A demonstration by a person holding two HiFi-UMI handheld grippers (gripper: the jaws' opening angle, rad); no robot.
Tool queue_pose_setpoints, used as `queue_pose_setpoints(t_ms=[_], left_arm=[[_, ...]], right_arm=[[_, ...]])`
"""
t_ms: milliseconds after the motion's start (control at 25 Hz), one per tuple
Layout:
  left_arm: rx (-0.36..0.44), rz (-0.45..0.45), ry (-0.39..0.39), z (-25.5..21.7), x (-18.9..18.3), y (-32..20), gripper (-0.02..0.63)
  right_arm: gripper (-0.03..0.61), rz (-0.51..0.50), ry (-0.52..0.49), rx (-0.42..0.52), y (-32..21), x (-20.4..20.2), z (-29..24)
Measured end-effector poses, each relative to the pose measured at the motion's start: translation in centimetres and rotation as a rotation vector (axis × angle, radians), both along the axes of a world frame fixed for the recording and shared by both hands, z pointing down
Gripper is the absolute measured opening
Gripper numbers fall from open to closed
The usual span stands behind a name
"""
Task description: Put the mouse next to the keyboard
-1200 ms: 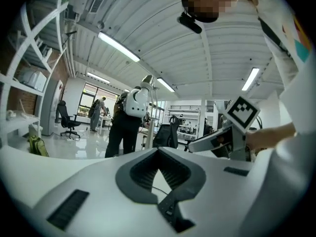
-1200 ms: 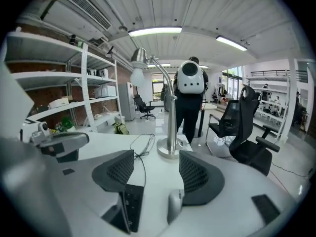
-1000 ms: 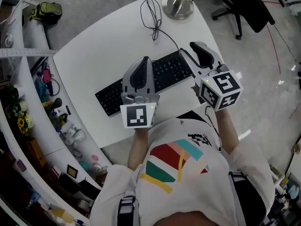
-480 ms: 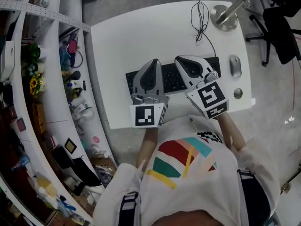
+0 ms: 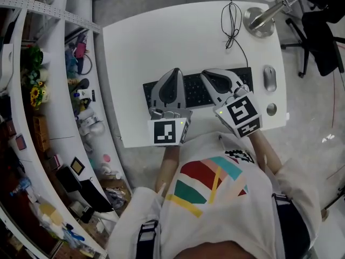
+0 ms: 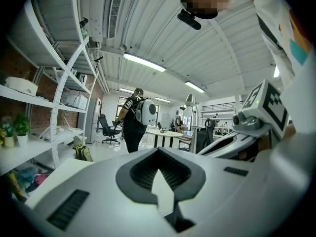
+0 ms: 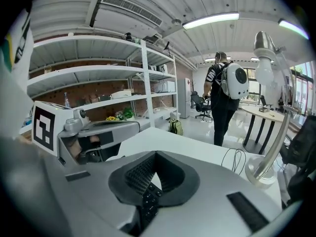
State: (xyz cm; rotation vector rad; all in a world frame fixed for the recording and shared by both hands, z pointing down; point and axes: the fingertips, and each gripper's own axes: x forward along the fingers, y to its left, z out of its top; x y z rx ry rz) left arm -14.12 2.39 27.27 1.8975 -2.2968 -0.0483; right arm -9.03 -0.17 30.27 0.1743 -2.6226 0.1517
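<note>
A grey mouse (image 5: 269, 77) lies on the white table (image 5: 161, 42), just off the right end of the black keyboard (image 5: 194, 89). Neither gripper touches it. My left gripper (image 5: 172, 72) hovers over the keyboard's left half, shut and holding nothing. My right gripper (image 5: 208, 74) hovers over the right half, also shut and holding nothing. In the left gripper view the jaws of the left gripper (image 6: 159, 151) meet at the tip, and the right gripper (image 6: 256, 113) shows beside them. In the right gripper view keyboard keys (image 7: 148, 201) show below the right gripper (image 7: 156, 154).
A lamp base (image 5: 260, 19) and a looped black cable (image 5: 232, 21) sit at the table's far right. A small round object (image 5: 271, 109) lies near the front right corner. Cluttered shelves (image 5: 64, 90) run along the left. A person with a backpack (image 7: 224, 98) stands beyond the table.
The right gripper has moved left from the keyboard's right end to above the keys, and its jaws have closed. The mouse now lies alone beside the keyboard. The head view has shifted.
</note>
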Motion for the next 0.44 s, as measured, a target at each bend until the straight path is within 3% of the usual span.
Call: queue_pose_setpoints(t_ms=[440], left_arm=[[-0.029, -0.005, 0.007, 0.7, 0.7, 0.3, 0.043]], right_arm=[[0.012, -0.058, 0.011, -0.020, 1.6, 0.8, 0.7]])
